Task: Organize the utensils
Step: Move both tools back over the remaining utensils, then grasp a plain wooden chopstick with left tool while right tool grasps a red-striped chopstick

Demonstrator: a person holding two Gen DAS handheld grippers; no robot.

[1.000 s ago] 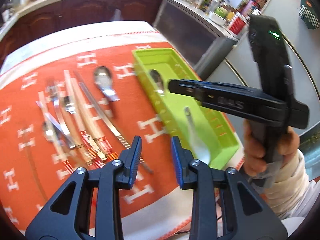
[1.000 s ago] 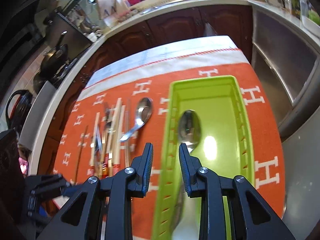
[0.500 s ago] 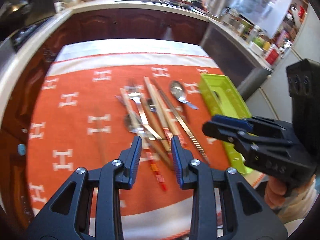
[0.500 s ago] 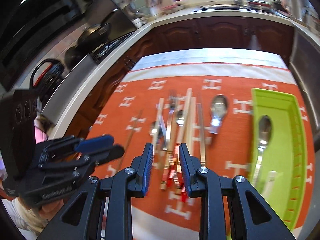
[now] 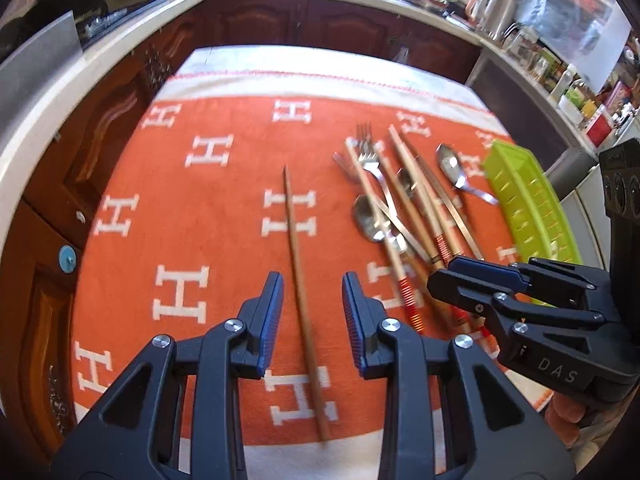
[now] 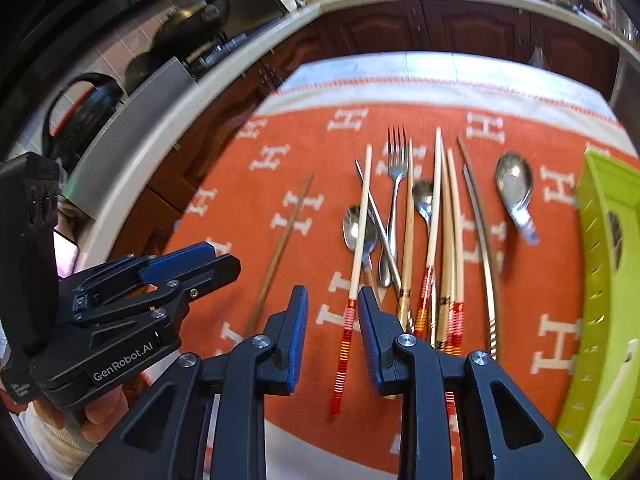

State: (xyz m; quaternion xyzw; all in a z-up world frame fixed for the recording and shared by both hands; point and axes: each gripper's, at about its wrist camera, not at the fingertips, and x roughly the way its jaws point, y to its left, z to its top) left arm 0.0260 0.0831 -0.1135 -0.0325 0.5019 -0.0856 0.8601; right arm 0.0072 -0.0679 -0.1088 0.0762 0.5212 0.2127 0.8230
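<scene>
Jaws of the left gripper point(image 5: 313, 312) stand spread, nothing between the pads; a single dark brown wooden chopstick point(image 5: 301, 280) lies on the cloth directly below the gap, running from the near edge of the tabletop toward its middle, apart from the other utensils. Jaws of the right gripper point(image 6: 333, 336) also spread and empty, above the red-and-orange banded end of a pale wooden chopstick point(image 6: 354, 280).

Beyond the right gripper, on the orange cloth with white H pattern point(image 5: 224, 208), lies a loose pile: more pale chopsticks with red-banded ends point(image 6: 448, 248), a steel fork point(image 6: 396, 184) with tines toward the far edge, two steel spoons point(image 6: 358, 228) partly under the sticks, and a pair of flat metal chopsticks point(image 6: 480, 240). Several of these cross and touch one another. A short steel soup spoon point(image 6: 514, 196) lies alone between the pile and the tray.

Lime-green slotted plastic tray point(image 6: 604, 280) sits along the right edge of the tabletop; a steel spoon bowl point(image 6: 616, 236) shows inside it, rest cut off by the frame.

In the left wrist view the right gripper hovers over the near ends of the pile, near the tray point(image 5: 528, 204).
</scene>
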